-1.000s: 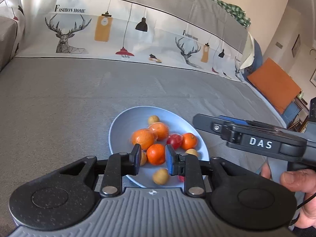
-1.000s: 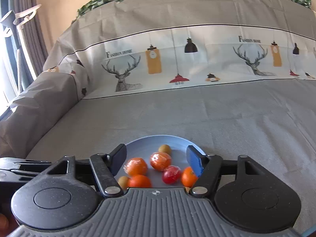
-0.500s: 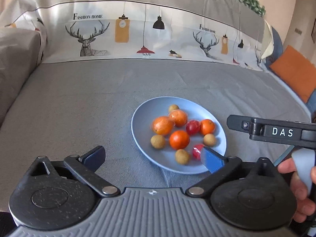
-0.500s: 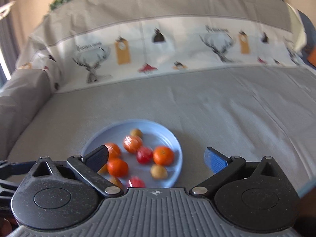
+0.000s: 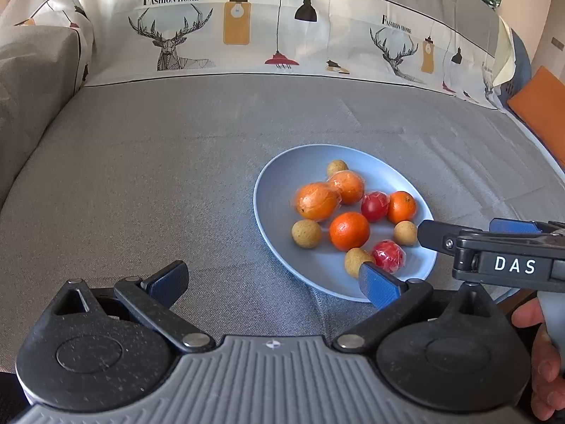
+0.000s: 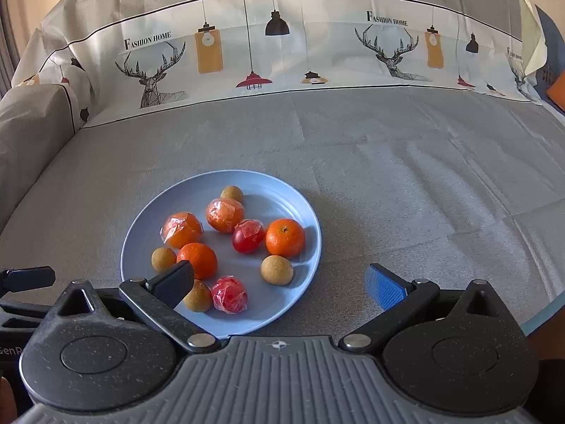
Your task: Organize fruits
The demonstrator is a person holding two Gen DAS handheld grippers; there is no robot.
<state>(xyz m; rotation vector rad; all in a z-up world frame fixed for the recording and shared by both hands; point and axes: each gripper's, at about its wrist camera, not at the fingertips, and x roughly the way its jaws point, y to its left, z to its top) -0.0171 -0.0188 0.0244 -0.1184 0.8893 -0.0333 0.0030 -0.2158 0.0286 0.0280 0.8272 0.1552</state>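
A light blue plate (image 6: pixel 141 233) lies on grey fabric and holds all the fruit. Two plastic-wrapped oranges (image 6: pixel 182 229), a bare orange (image 6: pixel 285 237) and another bare orange (image 5: pixel 349 230) sit among two wrapped red fruits (image 6: pixel 248 235) and several tan round fruits (image 6: pixel 277 270). My right gripper (image 6: pixel 280 282) is open just in front of the plate's near rim, nothing between its fingers. My left gripper (image 5: pixel 272 281) is open to the left of the plate (image 5: pixel 268 176), its right pad over the rim. The right gripper (image 5: pixel 473 233) shows side-on beside the plate.
The grey cover runs back to an upright band printed with deer and lamps (image 5: pixel 240 24). A covered armrest (image 5: pixel 31 70) rises at the left. An orange cushion (image 5: pixel 540 106) lies at the far right. A person's hand (image 5: pixel 543 371) holds the right gripper's handle.
Both grippers' jaws have spread from narrow to wide. Both views have tilted down, so the plate sits fuller in view. The fruit has not moved.
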